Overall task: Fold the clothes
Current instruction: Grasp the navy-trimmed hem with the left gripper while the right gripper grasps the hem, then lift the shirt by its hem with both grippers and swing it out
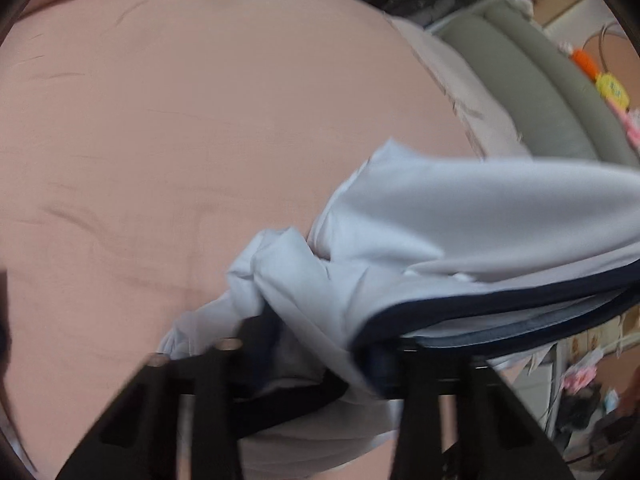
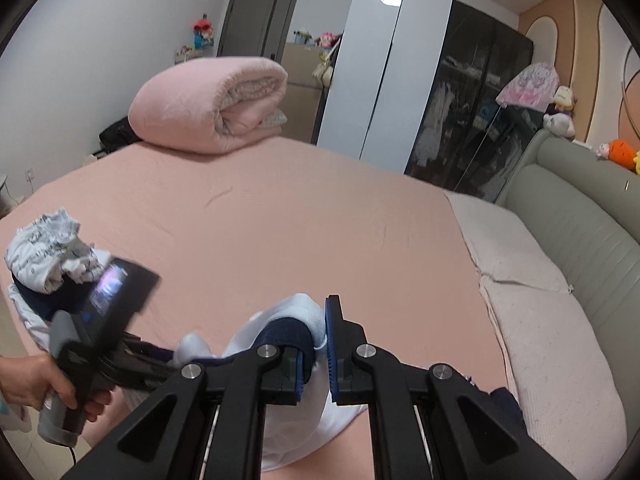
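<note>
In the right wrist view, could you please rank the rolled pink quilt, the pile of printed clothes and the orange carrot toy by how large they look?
1. Rolled pink quilt, clearly the largest.
2. Pile of printed clothes, though it lies nearer the camera.
3. Orange carrot toy, smallest, partly cut off at the edge.

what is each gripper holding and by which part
Right gripper: shut on the white garment at its navy-trimmed edge. Left gripper: on the same garment's bunched fabric.
</note>
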### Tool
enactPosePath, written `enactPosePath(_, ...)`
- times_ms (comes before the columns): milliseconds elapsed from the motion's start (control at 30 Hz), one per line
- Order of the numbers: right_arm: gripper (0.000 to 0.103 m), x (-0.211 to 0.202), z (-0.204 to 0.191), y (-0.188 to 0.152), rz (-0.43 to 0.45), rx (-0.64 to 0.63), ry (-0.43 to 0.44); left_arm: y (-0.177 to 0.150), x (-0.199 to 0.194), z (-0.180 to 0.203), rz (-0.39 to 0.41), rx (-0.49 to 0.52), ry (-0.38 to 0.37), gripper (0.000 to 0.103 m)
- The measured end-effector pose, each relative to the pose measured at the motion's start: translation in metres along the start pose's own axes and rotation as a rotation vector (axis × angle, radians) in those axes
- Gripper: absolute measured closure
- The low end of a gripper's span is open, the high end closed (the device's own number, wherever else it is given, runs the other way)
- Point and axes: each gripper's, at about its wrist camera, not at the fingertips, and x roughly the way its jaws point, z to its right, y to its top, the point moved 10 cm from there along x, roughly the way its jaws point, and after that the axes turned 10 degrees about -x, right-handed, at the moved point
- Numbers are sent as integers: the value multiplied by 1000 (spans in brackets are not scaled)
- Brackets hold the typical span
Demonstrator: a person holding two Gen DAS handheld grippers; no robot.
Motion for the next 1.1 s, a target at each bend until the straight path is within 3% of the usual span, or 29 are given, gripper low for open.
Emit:
enactPosePath(267, 97, 5, 7, -3, -11, 16, -11, 17, -57, 13, 195, 99, 93, 93)
enactPosePath(300, 97, 5, 9, -1, -8, 30, -11, 11, -75, 13, 214, 101, 91, 93)
enactPosePath(567, 97, -16, 40, 39, 80, 129, -59, 48, -137, 25, 318, 60, 20, 94)
enactPosePath(867, 97, -82, 74, 117, 226, 136, -183, 99, -228, 99, 529, 122, -8, 94)
enactPosePath(1100, 97, -161, 82, 163, 325, 63, -329, 90, -335, 143, 752, 234, 29, 94)
